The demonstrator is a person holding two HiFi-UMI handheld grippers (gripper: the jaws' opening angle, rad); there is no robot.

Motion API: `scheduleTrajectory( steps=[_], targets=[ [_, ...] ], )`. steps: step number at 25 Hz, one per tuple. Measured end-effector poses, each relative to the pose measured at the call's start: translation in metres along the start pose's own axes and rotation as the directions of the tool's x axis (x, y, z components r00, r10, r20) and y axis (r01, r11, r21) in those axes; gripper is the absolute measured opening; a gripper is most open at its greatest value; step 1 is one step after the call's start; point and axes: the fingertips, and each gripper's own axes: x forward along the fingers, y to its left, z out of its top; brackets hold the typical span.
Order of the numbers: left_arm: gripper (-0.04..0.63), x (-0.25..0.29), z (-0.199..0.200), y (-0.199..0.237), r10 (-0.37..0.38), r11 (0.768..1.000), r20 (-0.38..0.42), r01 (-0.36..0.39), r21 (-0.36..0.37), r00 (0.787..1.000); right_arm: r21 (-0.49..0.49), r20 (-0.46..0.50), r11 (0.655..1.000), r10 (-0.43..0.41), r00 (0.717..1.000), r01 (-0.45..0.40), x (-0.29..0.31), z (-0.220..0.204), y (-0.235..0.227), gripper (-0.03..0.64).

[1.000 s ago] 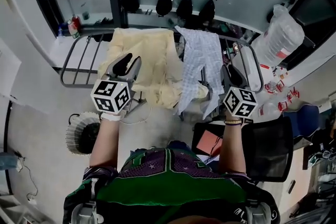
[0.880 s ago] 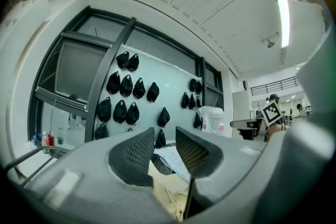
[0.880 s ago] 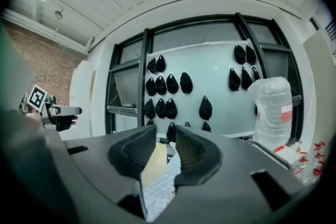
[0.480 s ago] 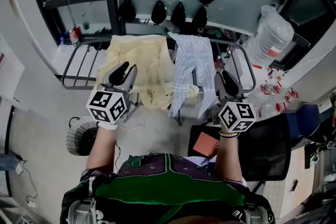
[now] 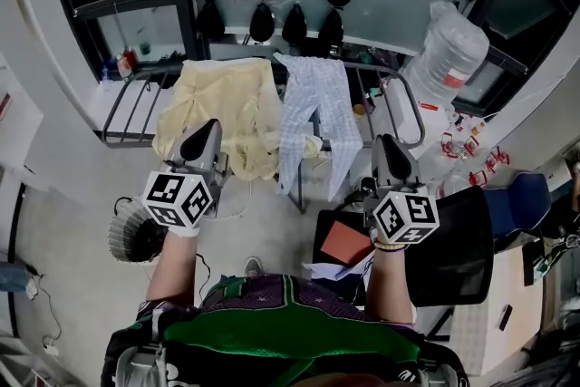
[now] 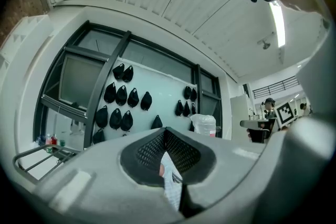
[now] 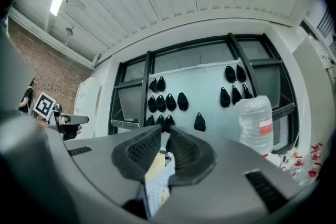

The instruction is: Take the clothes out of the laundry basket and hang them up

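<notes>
In the head view, we are looking down on a metal drying rack (image 5: 122, 118) where the clothes are hanging: a pale yellow garment (image 5: 222, 104) is draping over its middle, and a blue-and-white checked garment (image 5: 313, 104) is draping just beside it on the right. On the floor at the left, a round ribbed white laundry basket (image 5: 127, 236) is showing partly behind the left forearm, well apart from the rack. Both hands are holding their tools up in front of the rack — the left hand-held gripper (image 5: 201, 143) is pointing toward the yellow garment, the right hand-held gripper (image 5: 391, 157) toward the rack's right end — and neither is touching cloth. A large clear water bottle (image 5: 446, 54) is standing beyond that end, and a black chair (image 5: 453, 254) is sitting beside the right arm.

In the left gripper view, we are seeing the two dark ribbed pads (image 6: 149, 149) pressing together at their tips; the jaws have just been closing and are gripping nothing. A sliver of the checked garment is showing through the slit below the pads, farther off. Black caps (image 6: 118, 94) are hanging on the pale wall panel ahead.

In the right gripper view, the jaws have just been closing too and are standing narrowly apart with nothing between them. Through the gap we are glimpsing yellow and checked cloth beyond.
</notes>
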Motion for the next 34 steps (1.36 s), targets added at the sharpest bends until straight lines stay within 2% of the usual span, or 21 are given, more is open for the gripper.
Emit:
scheduleTrajectory(
  steps=[2, 3, 9, 15, 22, 29, 34],
  targets=[
    [0.018, -0.008, 0.003, -0.007, 0.008, 1.0, 0.009, -0.008, 0.005, 1.0, -0.002, 0.041, 1.0, -0.009, 0.999, 0.009, -0.012, 0.008, -0.002, 0.009],
    [0.018, -0.011, 0.004, -0.009, 0.011, 1.0, 0.012, -0.011, 0.007, 1.0, -0.007, 0.057, 1.0, -0.008, 0.998, 0.009, -0.016, 0.012, -0.002, 0.003],
    [0.018, -0.025, 0.001, -0.019, 0.022, 1.0, 0.016, -0.022, 0.019, 1.0, -0.045, 0.056, 0.999, 0.002, 0.998, 0.001, -0.026, 0.012, 0.003, -0.002],
    [0.019, -0.028, -0.005, -0.018, 0.033, 0.999, 0.008, -0.033, 0.017, 0.999, -0.039, 0.03, 0.999, 0.01, 0.999, -0.009, -0.024, 0.006, 0.005, -0.002],
    [0.019, -0.02, -0.006, -0.009, 0.038, 0.999, -0.005, -0.038, 0.022, 0.999, -0.025, 0.019, 1.0, -0.003, 1.0, 0.004, -0.013, 0.004, 0.001, -0.002],
    [0.02, -0.009, -0.011, -0.001, 0.014, 1.0, -0.001, -0.014, -0.028, 1.0, -0.02, 0.017, 1.0, 0.008, 1.0, -0.008, 0.007, 0.001, 0.005, -0.002],
    [0.02, 0.0, -0.011, 0.004, 0.013, 1.0, -0.002, -0.013, -0.01, 1.0, -0.03, 0.008, 0.999, 0.018, 1.0, -0.018, 0.019, -0.004, 0.011, -0.002]
  ],
)
